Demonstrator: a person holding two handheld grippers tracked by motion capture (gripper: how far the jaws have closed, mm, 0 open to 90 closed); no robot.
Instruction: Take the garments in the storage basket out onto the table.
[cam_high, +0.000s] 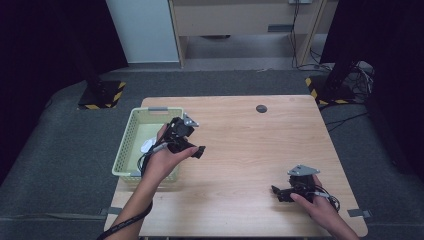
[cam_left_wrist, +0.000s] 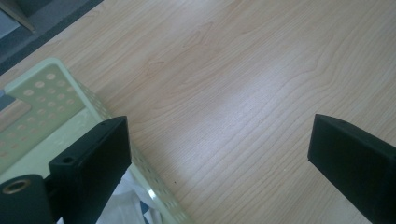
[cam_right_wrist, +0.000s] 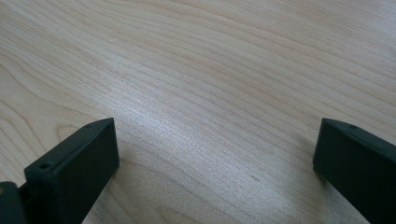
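My left gripper (cam_high: 192, 145) hangs over the right rim of a pale green perforated basket (cam_high: 129, 140) at the table's left side. Its jaws stand wide apart with nothing between them; in the left gripper view the left gripper (cam_left_wrist: 219, 144) looks down on bare wood beside the basket's wall (cam_left_wrist: 51, 88). A white object (cam_high: 148, 145) lies inside the basket, partly hidden by the hand, and shows as a white crumpled thing (cam_left_wrist: 128, 205) below the jaw. My right gripper (cam_high: 278, 192) rests low near the table's front right, open and empty, with the right gripper (cam_right_wrist: 215, 149) over plain wood.
The wooden table (cam_high: 240, 150) has a dark round cable hole (cam_high: 261, 108) near its far edge. Black stands with yellow-black striped bases (cam_high: 102, 95) flank the table on grey carpet. Cables lie on the floor at the far right (cam_high: 360, 75).
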